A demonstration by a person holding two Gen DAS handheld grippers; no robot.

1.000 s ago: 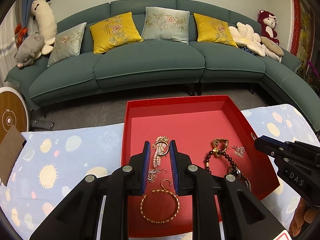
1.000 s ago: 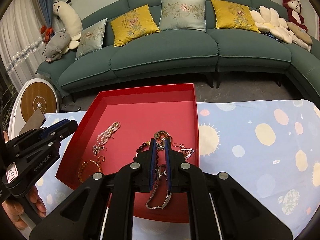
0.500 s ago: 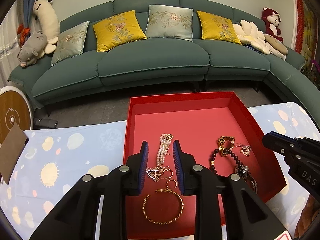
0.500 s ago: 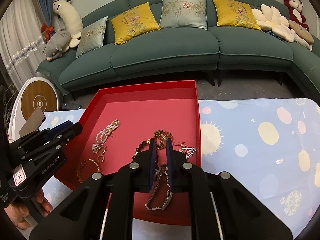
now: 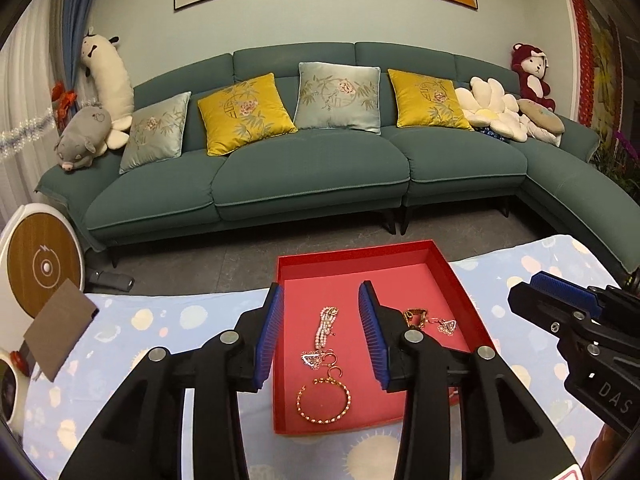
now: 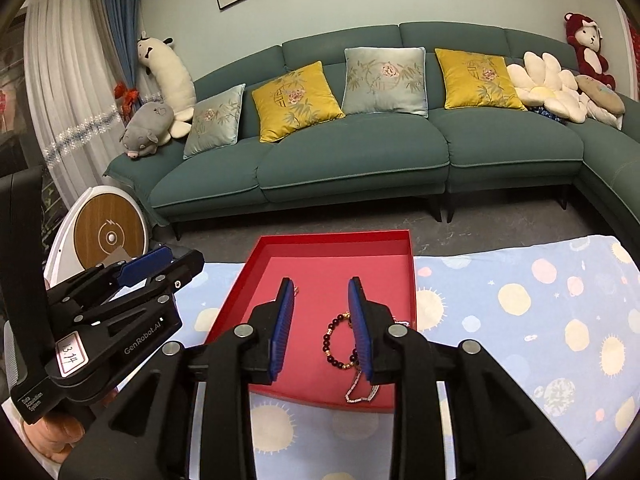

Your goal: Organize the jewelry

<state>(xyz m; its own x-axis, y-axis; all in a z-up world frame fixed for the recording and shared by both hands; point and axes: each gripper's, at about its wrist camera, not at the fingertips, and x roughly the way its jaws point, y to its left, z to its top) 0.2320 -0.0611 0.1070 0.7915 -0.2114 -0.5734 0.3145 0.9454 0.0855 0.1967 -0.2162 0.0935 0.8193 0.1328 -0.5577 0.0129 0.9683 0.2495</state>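
A shallow red tray (image 5: 360, 258) (image 6: 332, 237) lies on a table with a blue dotted cloth. In the left wrist view it holds a pearl strand (image 5: 326, 326), a small silver pendant (image 5: 311, 359), a gold bangle (image 5: 323, 399) and gold pieces (image 5: 416, 316). In the right wrist view a dark bead bracelet (image 6: 334, 346) and a silver chain (image 6: 360, 392) lie in the tray. My left gripper (image 5: 320, 334) is open and empty, raised above the tray. My right gripper (image 6: 320, 330) is open and empty above the tray too.
A green sofa (image 5: 312, 168) with cushions stands beyond the table across a grey floor. A round wooden-faced device (image 5: 44, 268) and a brown card (image 5: 60, 332) are at the left. The cloth (image 6: 540, 320) extends right of the tray.
Both grippers have opened wide and pulled up and back from the tray. The jewelry stays lying in the tray.
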